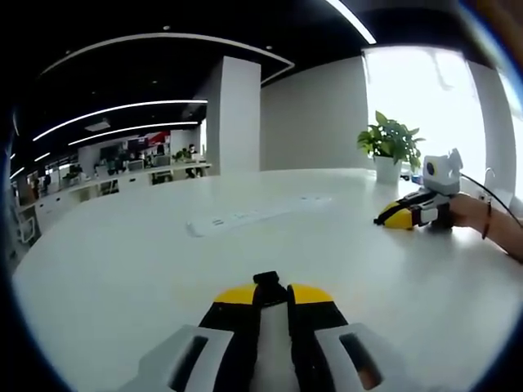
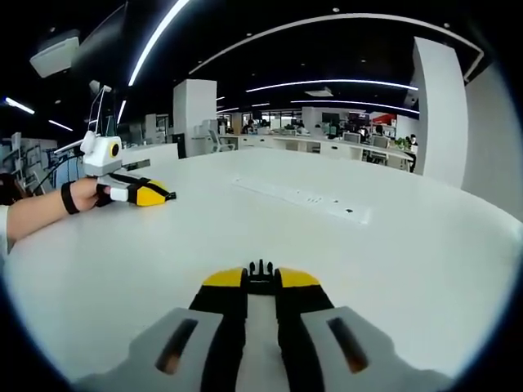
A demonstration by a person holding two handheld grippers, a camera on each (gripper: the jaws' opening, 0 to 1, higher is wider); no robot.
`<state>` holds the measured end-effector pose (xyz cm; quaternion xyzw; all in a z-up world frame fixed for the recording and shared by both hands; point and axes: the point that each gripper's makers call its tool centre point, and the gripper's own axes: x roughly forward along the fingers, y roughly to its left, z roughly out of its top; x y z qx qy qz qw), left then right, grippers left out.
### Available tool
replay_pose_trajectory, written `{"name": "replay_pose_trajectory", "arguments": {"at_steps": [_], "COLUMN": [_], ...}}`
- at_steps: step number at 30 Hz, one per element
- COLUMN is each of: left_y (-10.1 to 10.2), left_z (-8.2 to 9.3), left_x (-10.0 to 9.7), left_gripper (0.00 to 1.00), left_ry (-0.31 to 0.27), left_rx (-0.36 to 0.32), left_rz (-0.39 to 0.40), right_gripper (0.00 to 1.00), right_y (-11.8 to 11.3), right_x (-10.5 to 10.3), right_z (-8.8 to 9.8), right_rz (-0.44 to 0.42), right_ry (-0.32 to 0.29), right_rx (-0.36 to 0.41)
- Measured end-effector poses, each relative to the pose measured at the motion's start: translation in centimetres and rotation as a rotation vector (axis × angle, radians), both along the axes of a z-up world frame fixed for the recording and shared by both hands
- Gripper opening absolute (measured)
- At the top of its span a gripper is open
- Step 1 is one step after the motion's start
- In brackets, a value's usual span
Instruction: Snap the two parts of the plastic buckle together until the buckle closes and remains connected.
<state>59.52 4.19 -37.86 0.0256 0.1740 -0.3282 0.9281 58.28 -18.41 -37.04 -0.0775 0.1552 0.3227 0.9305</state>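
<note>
Left claw (image 1: 269, 287) clamped on one black buckle part (image 1: 267, 279); right claw (image 2: 261, 276) clamped on pronged part (image 2: 261, 268). Well apart over white tabletop (image 1: 122, 269); snapping not yet done.

From my station, the white table (image 1: 122, 278) offers wide open surface between the two grippers. In the left gripper view, the left gripper (image 1: 272, 292) has bare tabletop ahead of it, with the flat white power strip (image 1: 257, 214) lying across the middle distance as the one low obstacle. To its right, the right gripper (image 1: 391, 218) rests on the table, a hand (image 1: 467, 211) behind it; a potted plant (image 1: 391, 145) stands beyond, near the far edge. In the right gripper view, the right gripper (image 2: 261, 278) faces open surface; the power strip (image 2: 302, 196) lies ahead to the right, the left gripper (image 2: 155, 194) well apart to the left.
</note>
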Motion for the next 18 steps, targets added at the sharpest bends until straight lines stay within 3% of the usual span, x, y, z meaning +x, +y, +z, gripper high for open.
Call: {"name": "replay_pose_trajectory", "arguments": {"at_steps": [18], "left_y": [0.22], "left_z": [0.01], "left_x": [0.04], "left_gripper": [0.12], "left_ry": [0.006], "left_rx": [0.002], "left_rz": [0.004], "right_gripper": [0.12], "right_y": [0.00], "right_x": [-0.07], "right_z": [0.17], "right_rz": [0.001], "right_ry": [0.001], "right_rx": [0.001]}}
